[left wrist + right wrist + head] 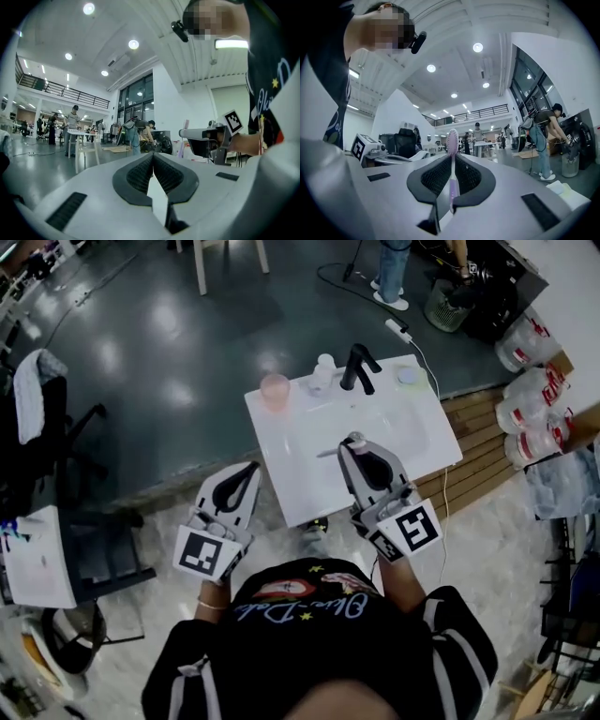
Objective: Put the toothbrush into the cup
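My right gripper (356, 446) hovers over the front of the white washbasin (309, 493), shut on a lilac toothbrush (451, 183). The toothbrush lies along the jaws, and its bristle head (452, 138) sticks out past the fingertips. The left gripper view shows the toothbrush (183, 138) standing up beside the right gripper (208, 136). A translucent pink cup (275, 390) stands at the basin's far left corner, well beyond both grippers. My left gripper (249, 471) is shut and empty, off the basin's front left edge, and its jaws (153, 156) meet with nothing between them.
A black faucet (357, 367) rises at the back of the basin with a white bottle (323, 372) to its left. A small round dish (407, 376) sits at the back right corner. Chairs (84, 549) and clutter stand to the left, water jugs (525, 409) to the right.
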{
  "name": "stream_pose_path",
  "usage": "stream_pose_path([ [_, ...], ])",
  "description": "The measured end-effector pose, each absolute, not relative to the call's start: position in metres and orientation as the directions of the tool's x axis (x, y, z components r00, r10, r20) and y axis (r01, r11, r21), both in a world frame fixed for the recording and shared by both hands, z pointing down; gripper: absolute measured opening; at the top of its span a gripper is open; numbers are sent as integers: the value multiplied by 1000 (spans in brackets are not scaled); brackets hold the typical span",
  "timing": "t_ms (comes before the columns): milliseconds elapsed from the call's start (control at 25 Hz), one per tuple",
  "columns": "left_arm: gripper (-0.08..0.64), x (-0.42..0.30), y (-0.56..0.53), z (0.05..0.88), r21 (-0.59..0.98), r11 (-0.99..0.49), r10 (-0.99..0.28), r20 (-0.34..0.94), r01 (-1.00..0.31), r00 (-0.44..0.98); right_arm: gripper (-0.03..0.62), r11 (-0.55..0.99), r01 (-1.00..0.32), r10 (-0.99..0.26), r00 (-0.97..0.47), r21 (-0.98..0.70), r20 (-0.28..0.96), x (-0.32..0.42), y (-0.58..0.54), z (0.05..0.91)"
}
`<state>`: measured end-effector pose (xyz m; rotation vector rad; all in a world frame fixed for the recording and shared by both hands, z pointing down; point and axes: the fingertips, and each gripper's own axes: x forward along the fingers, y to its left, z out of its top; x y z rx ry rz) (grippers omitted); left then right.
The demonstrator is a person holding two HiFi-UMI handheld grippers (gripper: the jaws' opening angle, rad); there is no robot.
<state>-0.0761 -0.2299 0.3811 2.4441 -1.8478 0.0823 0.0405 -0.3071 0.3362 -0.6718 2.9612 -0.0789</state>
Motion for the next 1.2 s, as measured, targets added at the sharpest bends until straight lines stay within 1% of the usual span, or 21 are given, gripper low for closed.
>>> stream_pose_path([
  [320,0,-68,-271,379,15,-189,-977,99,-982,190,15,933,-351,-358,-929,-79,-92,40,-363,341],
  [680,0,-73,-283,380,-14,-101,-989,112,-995,99,17,963,-265,-269,-958,-58,-100,14,-400,347],
  [920,0,-107,-278,388,-9,-65,-989,132,-998,63,15,963,-269,-271,-958,-32,-98,-23,-416,349],
  [1200,0,-142,-300,392,12,-103,-986,130,-995,104,15,951,-308,-307,-949,-3,-73,-61,-436,351],
])
